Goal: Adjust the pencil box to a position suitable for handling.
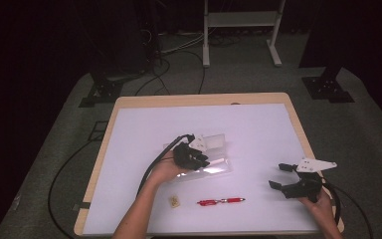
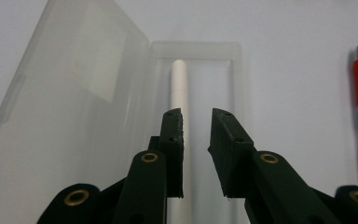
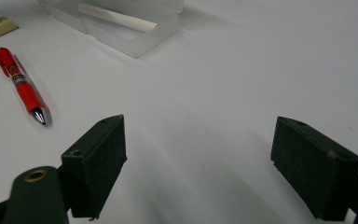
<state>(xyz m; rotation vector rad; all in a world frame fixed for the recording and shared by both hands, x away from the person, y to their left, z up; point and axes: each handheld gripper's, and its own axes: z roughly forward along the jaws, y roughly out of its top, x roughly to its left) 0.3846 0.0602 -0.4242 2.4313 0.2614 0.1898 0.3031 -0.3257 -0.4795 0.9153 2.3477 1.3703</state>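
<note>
One white pen (image 2: 178, 86) lies inside the base of a clear plastic case (image 2: 193, 51), running lengthwise along it, and the case's lid (image 2: 70, 102) is flipped open flat on the desk (image 1: 258, 129) next to it. The left tool (image 2: 196, 116) hangs right over that case, jaws a little apart with the pads not pressing on anything; the pen shows just beside and under the left-hand jaw in the left gripper view, not squeezed between them. From the high view the case sits around the middle of the desk, a bit toward the person's left, with the left hand (image 1: 166, 169) on top of it.

Just in front of the case, nearer the person, there's a red pen (image 1: 221, 201) lying flat, and a small beige eraser (image 1: 174, 200) to its left. Both are apart from the case.

Right tool (image 1: 283, 176) is well off to the right side of the desk, jaws wide apart and nothing in them, just bare white surface below.
</note>
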